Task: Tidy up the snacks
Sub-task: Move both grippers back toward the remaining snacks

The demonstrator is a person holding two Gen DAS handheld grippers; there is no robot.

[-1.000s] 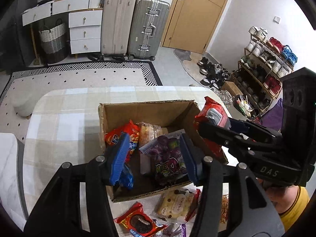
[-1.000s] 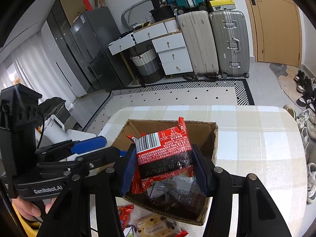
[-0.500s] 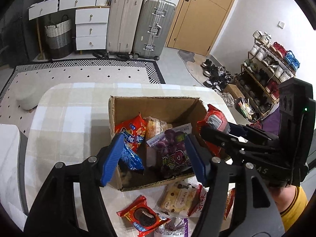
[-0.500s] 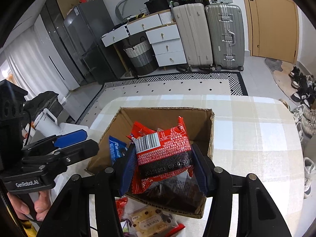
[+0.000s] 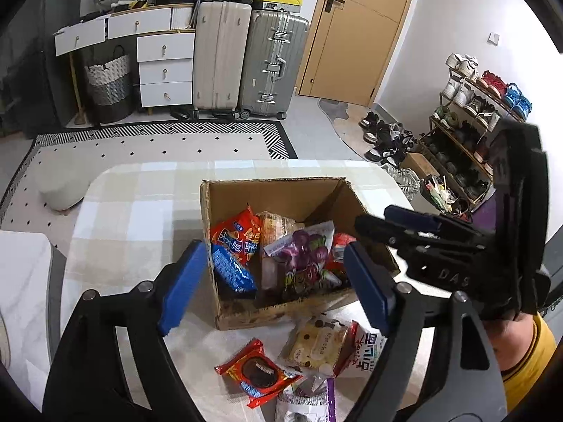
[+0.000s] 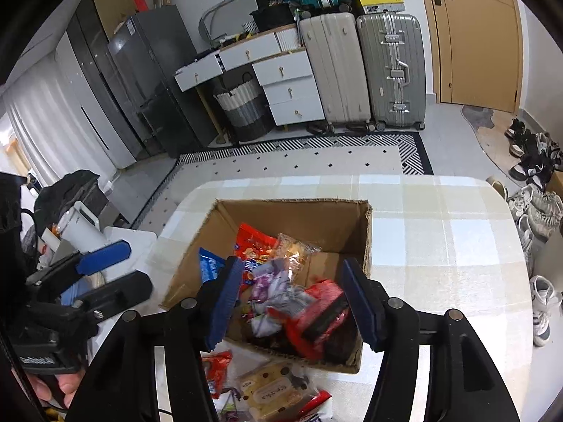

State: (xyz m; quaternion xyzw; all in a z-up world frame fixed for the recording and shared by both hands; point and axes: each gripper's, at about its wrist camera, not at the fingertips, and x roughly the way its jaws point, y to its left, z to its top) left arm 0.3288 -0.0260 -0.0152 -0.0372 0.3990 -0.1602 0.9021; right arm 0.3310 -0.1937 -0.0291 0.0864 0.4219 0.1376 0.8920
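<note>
An open cardboard box (image 5: 274, 190) (image 6: 292, 211) stands on the checked table and holds several snack packets. A red packet with a black band (image 6: 318, 316) lies in its near right corner, also showing in the left wrist view (image 5: 339, 249). A purple grape packet (image 5: 306, 253) and a red-and-blue packet (image 5: 235, 235) lie beside it. My right gripper (image 6: 293, 304) is open and empty above the box. My left gripper (image 5: 278, 286) is open and empty over the box's near wall. Loose snacks lie in front of the box: a red cookie packet (image 5: 258, 374) and a cream packet (image 5: 318, 346).
The table's checked cloth (image 6: 440, 246) stretches right of the box. The right gripper's body (image 5: 457, 256) sits close at the box's right side. Suitcases (image 5: 246, 59), drawers (image 5: 165, 66) and a shoe rack (image 5: 475, 112) stand beyond the table.
My right gripper opened and the red packet dropped from it into the box. My left gripper drew back a little from the box.
</note>
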